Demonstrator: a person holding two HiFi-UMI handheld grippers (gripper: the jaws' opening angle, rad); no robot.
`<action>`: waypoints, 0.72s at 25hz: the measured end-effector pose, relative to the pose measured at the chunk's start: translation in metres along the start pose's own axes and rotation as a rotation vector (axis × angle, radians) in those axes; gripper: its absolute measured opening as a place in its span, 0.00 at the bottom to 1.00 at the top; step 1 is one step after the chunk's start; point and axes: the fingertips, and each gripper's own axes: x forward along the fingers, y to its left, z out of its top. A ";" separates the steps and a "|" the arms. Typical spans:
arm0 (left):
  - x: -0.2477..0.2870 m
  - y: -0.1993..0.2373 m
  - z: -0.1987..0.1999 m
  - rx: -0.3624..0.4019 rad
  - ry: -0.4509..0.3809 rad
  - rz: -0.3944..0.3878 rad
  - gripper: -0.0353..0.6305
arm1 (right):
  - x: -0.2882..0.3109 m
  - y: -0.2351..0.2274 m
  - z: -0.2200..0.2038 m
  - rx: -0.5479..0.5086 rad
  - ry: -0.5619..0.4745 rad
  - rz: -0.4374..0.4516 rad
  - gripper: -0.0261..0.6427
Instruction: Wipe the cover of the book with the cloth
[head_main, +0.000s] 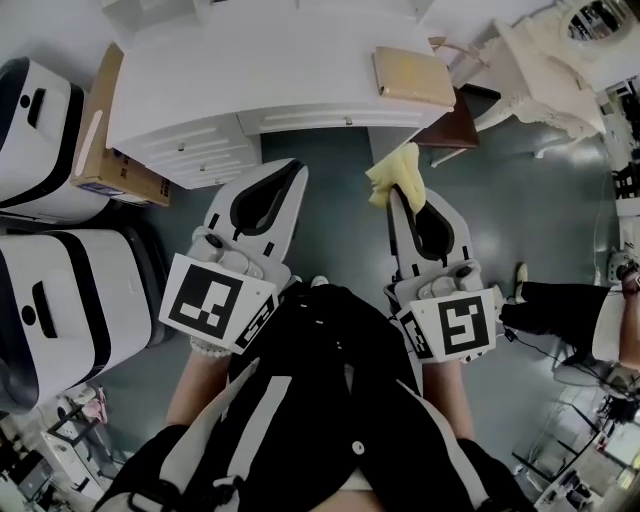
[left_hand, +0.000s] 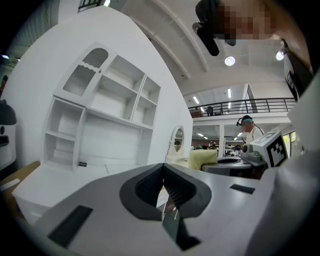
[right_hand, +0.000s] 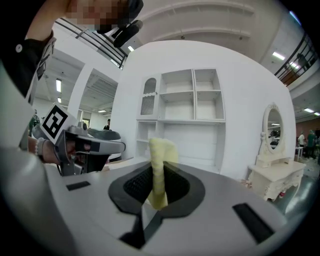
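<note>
1. Left claw (head_main: 293, 174): clenched, jaws together with nothing between them. It's held level in front of the person's torso, tip toward the table's drawer unit (head_main: 200, 150).
2. Right claw (head_main: 403, 200): grasping the yellow cloth (head_main: 396, 172). The cloth is pinched between the pads, bunched, and sticks out past the tips.
3. Both claws are side by side, apart, over the grey-green floor (head_main: 330, 215), not over the table.
4. White table (head_main: 300, 60) is straight ahead.
5. Book (head_main: 413, 76): tan cover, lies flat near the table's right front corner. The cloth is short of it and not touching.
6. A white shelf hutch (right_hand: 185, 105) stands at the table's back.
7. Sides: a cardboard box (head_main: 105, 140) is against the table's left end, and a white dressing table with oval mirror (right_hand: 272, 150) is off to the right.
</note>
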 end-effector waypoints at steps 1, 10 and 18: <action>0.000 -0.001 0.001 0.001 -0.001 -0.013 0.06 | -0.002 0.000 0.000 -0.002 0.003 -0.015 0.09; -0.004 -0.024 -0.007 0.015 0.009 -0.157 0.06 | -0.041 0.007 -0.007 0.007 -0.002 -0.172 0.09; 0.004 -0.053 -0.011 0.020 0.026 -0.251 0.06 | -0.078 -0.002 -0.017 0.018 0.038 -0.273 0.09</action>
